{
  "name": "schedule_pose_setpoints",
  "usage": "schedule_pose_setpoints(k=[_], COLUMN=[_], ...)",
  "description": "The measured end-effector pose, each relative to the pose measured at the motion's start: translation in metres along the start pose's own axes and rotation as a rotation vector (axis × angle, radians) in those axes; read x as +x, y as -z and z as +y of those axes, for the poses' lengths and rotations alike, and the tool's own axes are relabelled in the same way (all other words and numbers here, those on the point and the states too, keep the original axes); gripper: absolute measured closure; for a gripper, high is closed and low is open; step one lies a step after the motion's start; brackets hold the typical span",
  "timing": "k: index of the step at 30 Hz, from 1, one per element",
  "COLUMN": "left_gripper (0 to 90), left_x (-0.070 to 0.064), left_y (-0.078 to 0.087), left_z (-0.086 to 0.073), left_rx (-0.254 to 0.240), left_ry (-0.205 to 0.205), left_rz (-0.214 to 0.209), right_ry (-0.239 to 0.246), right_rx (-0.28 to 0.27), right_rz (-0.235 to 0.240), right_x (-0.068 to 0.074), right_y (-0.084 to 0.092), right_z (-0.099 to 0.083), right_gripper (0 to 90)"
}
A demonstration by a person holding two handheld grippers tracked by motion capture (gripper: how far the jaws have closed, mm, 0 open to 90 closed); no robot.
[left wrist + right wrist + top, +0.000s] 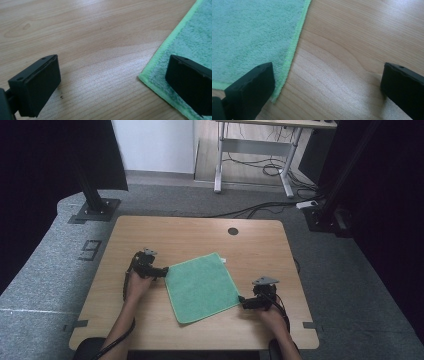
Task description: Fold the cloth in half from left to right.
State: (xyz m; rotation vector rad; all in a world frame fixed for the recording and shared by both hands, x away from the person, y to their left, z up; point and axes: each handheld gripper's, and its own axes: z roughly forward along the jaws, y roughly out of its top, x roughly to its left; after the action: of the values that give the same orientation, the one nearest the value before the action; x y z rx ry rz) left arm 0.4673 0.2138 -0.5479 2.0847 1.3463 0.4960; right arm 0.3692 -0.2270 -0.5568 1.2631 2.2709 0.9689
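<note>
A green cloth is lying flat near the middle of the wooden table. The left gripper is being held at the cloth's corner at 9 o'clock, with its jaws standing wide apart; one jaw is over the cloth's edge, and nothing is being gripped. The right gripper is being held at the corner at 4 o'clock, also wide open, with bare wood between its jaws.

Wood-grain table w/ a green cloth lying flat, approx. centre, slightly rotated.
</note>
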Motion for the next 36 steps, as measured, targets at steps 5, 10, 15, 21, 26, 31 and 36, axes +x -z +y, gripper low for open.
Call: schedule_pose_setpoints(k=[5,10,15,21,26,31,36], left_gripper=[0.0,0.0,0.0,0.0,0.0,0.0,0.0], left_x=[0.000,0.000,0.000,0.000,0.000,0.000,0.000], left_y=[-0.001,0.000,0.000,0.000,0.000,0.000,0.000], left_z=[0.000,0.000,0.000,0.000,-0.001,-0.001,-0.001], left_rx=[0.001,0.001,0.000,0.000,-0.001,-0.001,-0.001], left_ry=[0.005,0.009,0.011,0.012,0.013,0.016,0.016], left_rz=[0.005,0.008,0.009,0.011,0.013,0.015,0.016], right_ry=[0.000,0.002,0.008,0.013,0.029,0.037,0.072], right_rx=[0.000,0.000,0.011,0.023,0.014,-0.006,-0.004], right_rz=[0.000,0.003,0.013,0.031,0.043,0.070,0.106], right_x=[0.000,0.000,-0.001,-0.001,0.003,0.009,0.021], right_y=[0.000,0.000,0.000,0.001,0.006,0.009,0.008], right_z=[0.000,0.000,0.001,0.003,0.007,0.013,0.017], right_gripper=[0.0,0.0,0.0,0.0,0.0,0.0,0.0])
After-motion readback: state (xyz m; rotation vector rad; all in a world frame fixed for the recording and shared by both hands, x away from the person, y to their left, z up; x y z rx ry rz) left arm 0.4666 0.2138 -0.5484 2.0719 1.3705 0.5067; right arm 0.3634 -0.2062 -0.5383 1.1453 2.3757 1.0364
